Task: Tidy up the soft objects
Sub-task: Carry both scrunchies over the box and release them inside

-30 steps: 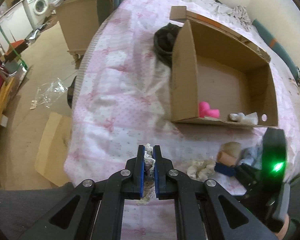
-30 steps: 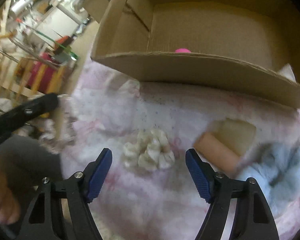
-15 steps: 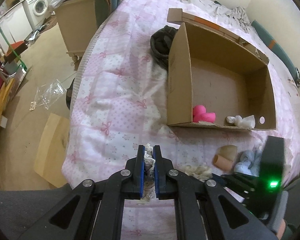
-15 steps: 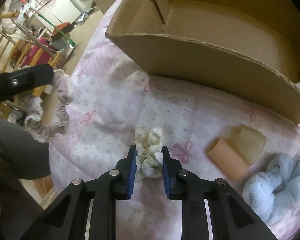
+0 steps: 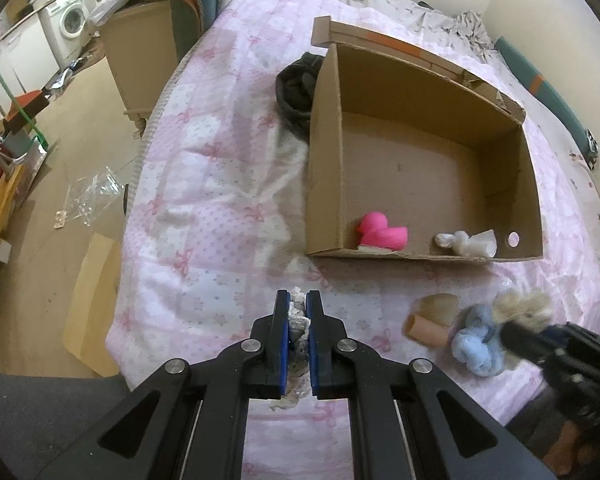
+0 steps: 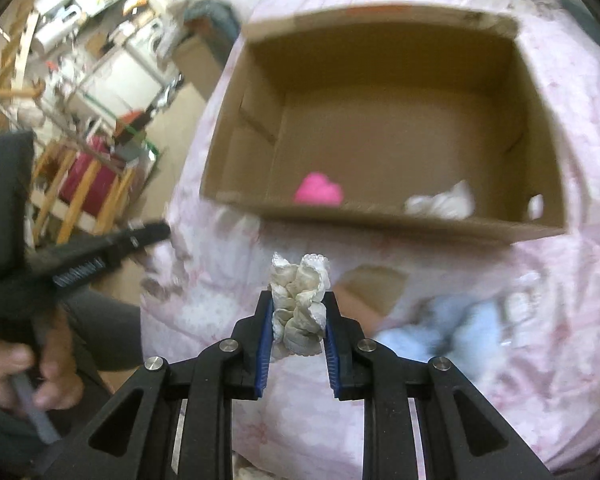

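A: What changed? A second ago the right claw (image 6: pixel 297 322) stood spread over the cream scrunchie (image 6: pixel 299 304) on the bed (image 5: pixel 204 216). Its jaws closed on it, and now it's lifted clear, centre of the right view.

B: And the left claw (image 5: pixel 298 322)?

A: Pressed on a pale lacy scrunchie (image 5: pixel 298 312), low centre of its frame, hardly moved.

B: How will they handle?

A: Light, soft, squashy, I'd say; a pinch across the gathered band should hold without slipping.

B: Beyond that?

A: The box (image 5: pixel 324 152) sits upper right, with a pink duck (image 5: pixel 382 234) and white bundle (image 5: pixel 466 242) along its near wall. A blue scrunchie (image 5: pixel 476 340) waits lower right.

B: Any writing?

A: The left claw's side has print in the right view, too blurred to read.
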The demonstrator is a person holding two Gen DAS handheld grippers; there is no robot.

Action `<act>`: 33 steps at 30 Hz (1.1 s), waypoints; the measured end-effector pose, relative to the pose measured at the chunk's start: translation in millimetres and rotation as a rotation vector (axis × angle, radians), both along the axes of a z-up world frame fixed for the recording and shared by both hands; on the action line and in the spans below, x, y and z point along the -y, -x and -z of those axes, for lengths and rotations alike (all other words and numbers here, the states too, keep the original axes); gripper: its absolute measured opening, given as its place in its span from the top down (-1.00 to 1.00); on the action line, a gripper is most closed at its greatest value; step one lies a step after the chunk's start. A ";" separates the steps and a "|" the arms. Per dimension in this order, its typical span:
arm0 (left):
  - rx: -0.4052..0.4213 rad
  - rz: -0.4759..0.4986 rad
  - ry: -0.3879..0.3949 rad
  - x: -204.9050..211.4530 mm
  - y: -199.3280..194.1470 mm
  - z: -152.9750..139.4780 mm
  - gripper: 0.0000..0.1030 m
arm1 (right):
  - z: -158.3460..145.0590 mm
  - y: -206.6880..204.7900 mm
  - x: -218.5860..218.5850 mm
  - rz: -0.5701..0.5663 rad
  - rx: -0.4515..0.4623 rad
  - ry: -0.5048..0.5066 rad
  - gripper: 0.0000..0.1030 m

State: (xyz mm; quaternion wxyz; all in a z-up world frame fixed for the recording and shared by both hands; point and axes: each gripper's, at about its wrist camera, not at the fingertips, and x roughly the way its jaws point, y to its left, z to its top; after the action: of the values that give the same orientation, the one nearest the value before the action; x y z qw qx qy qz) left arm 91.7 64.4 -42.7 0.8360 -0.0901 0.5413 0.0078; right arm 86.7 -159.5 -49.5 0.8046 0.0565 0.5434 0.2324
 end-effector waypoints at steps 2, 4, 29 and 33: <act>0.015 0.004 0.002 5.1 -0.6 -2.8 0.86 | -9.0 -0.3 8.3 0.024 0.018 -0.024 0.52; 0.031 0.013 -0.007 11.7 -0.8 -5.2 0.86 | -10.2 0.0 8.7 0.045 0.028 -0.041 0.52; 0.257 0.033 0.105 16.0 -32.7 -95.3 0.86 | -53.0 -36.2 50.7 0.131 0.149 -0.206 0.52; 0.285 0.055 0.114 23.4 -54.0 -106.5 0.86 | -63.4 -51.3 58.7 0.153 0.203 -0.242 0.52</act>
State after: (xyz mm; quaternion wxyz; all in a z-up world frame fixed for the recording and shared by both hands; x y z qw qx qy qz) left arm 145.7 41.0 63.8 0.8978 -0.1230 0.4188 -0.0588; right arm 138.0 -218.1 13.9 0.8579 0.1704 0.4217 0.2389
